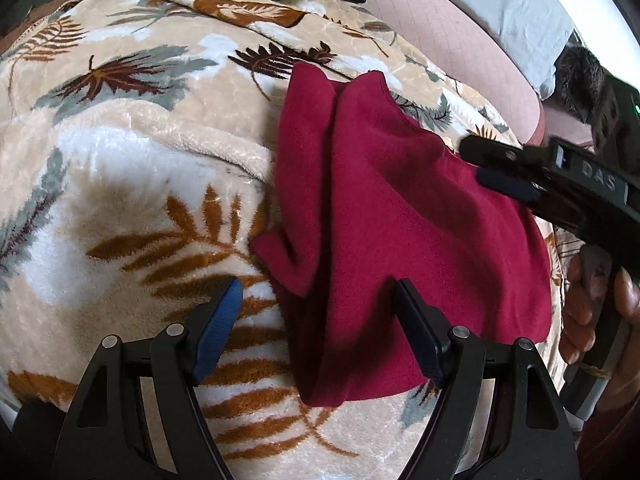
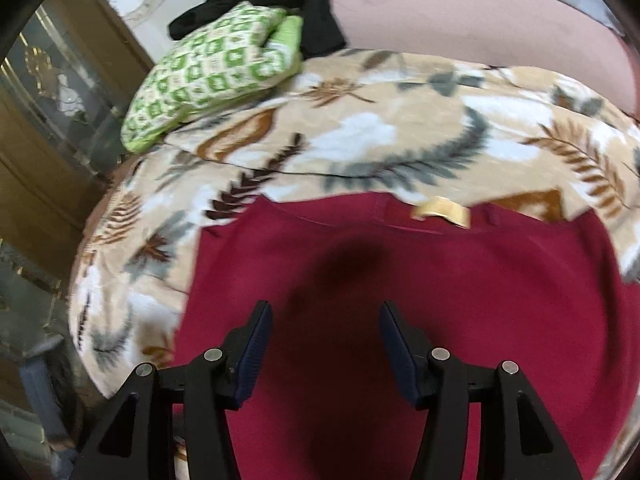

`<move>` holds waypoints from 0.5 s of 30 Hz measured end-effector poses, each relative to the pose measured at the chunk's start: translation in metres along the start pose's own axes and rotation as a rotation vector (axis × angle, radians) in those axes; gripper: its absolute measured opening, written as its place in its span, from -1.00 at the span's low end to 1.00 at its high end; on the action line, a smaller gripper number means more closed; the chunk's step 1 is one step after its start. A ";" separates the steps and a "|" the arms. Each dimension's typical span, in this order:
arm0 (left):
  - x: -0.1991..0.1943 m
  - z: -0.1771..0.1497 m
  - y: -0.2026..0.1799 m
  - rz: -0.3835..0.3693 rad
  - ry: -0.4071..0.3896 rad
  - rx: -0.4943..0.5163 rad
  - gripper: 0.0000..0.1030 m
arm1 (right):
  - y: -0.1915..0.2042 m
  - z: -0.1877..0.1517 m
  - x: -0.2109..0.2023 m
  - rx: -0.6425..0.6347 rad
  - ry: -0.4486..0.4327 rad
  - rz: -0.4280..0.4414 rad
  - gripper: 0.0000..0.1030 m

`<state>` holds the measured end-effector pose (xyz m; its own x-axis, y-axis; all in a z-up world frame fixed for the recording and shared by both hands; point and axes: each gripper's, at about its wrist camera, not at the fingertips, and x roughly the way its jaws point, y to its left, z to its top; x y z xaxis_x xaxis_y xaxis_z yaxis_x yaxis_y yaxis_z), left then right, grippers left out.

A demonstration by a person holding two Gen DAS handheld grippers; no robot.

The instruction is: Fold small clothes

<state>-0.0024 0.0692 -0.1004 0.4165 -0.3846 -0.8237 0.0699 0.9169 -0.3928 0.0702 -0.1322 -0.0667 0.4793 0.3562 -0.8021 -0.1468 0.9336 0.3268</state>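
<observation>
A small dark red garment [image 1: 392,208] lies on a beige leaf-print blanket [image 1: 132,152]. It is partly folded, with a loose flap at its left side. My left gripper [image 1: 318,292] is open just above the garment's near edge, its right finger over the cloth, its left over the blanket. My right gripper [image 2: 326,316] is open and empty above the red garment [image 2: 400,264]; a tan neck label [image 2: 442,209] shows at the far edge. In the left wrist view the right gripper [image 1: 486,162] reaches in from the right over the garment.
A green patterned pillow [image 2: 204,76] and a black cloth [image 2: 288,4] lie at the blanket's far end. A pink mattress [image 2: 480,20] lies beyond. A wooden cabinet [image 2: 48,120] stands to the left of the bed.
</observation>
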 end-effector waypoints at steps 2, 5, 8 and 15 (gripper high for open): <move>0.001 0.002 0.000 -0.004 0.006 -0.001 0.52 | 0.004 0.001 0.007 -0.003 0.015 -0.016 0.07; 0.002 0.004 0.001 -0.011 0.006 -0.004 0.52 | 0.004 0.001 0.015 -0.001 0.037 -0.046 0.07; 0.002 0.002 0.002 -0.016 -0.006 -0.007 0.52 | 0.007 0.002 0.018 0.009 0.040 0.022 0.07; -0.002 -0.005 0.006 -0.038 -0.024 -0.017 0.52 | 0.060 0.021 0.047 -0.060 0.098 0.110 0.24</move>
<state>-0.0077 0.0752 -0.1028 0.4358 -0.4166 -0.7978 0.0709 0.8996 -0.4310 0.1017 -0.0600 -0.0745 0.3707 0.4558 -0.8092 -0.2471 0.8883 0.3872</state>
